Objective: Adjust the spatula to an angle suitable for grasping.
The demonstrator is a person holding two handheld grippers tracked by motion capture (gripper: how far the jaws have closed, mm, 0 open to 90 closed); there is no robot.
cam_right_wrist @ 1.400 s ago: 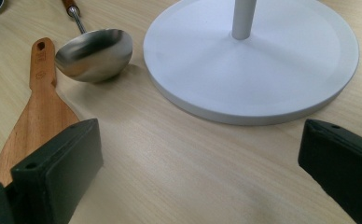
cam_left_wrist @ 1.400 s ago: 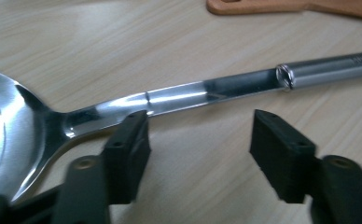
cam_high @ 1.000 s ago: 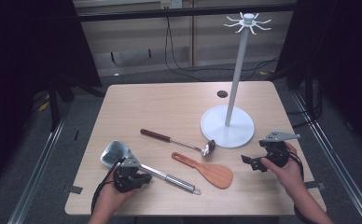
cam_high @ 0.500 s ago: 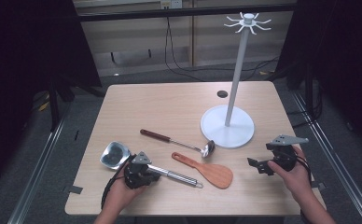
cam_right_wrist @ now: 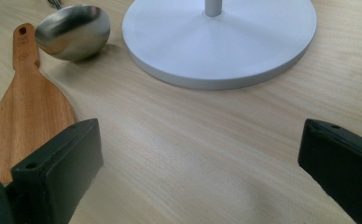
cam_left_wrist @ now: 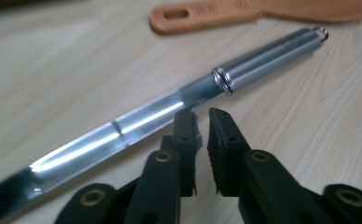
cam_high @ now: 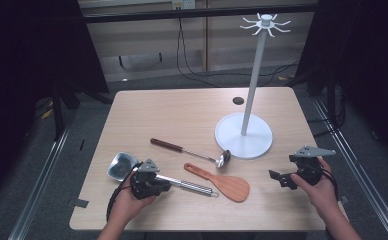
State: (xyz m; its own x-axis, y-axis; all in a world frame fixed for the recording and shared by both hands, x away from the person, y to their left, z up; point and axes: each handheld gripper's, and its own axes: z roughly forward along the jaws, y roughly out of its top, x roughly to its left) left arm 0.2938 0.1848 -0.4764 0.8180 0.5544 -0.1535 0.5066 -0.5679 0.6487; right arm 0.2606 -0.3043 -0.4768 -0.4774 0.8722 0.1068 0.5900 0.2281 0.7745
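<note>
Down at the desk's [cam_high: 192, 112] near-left, the left tongs [cam_left_wrist: 202, 116] are nearly closed, tips just beside the steel ladle's [cam_left_wrist: 170, 105] handle, gripping nothing. Right tongs [cam_right_wrist: 198, 158] gape wide over bare wood beside the wooden spatula [cam_right_wrist: 25, 116].

Your left gripper [cam_high: 149, 182] sits over the flat shaft of the steel ladle [cam_high: 132, 170], just behind its bowl at the near-left part of the surface [cam_high: 182, 115]. The wooden spatula [cam_high: 222, 182] lies just beside the ladle's handle, and a small spoon [cam_high: 192, 152] lies behind it, its bowl near the white stand [cam_high: 243, 135]. Your right gripper [cam_high: 294, 175] hovers well apart, near the right edge.
</note>
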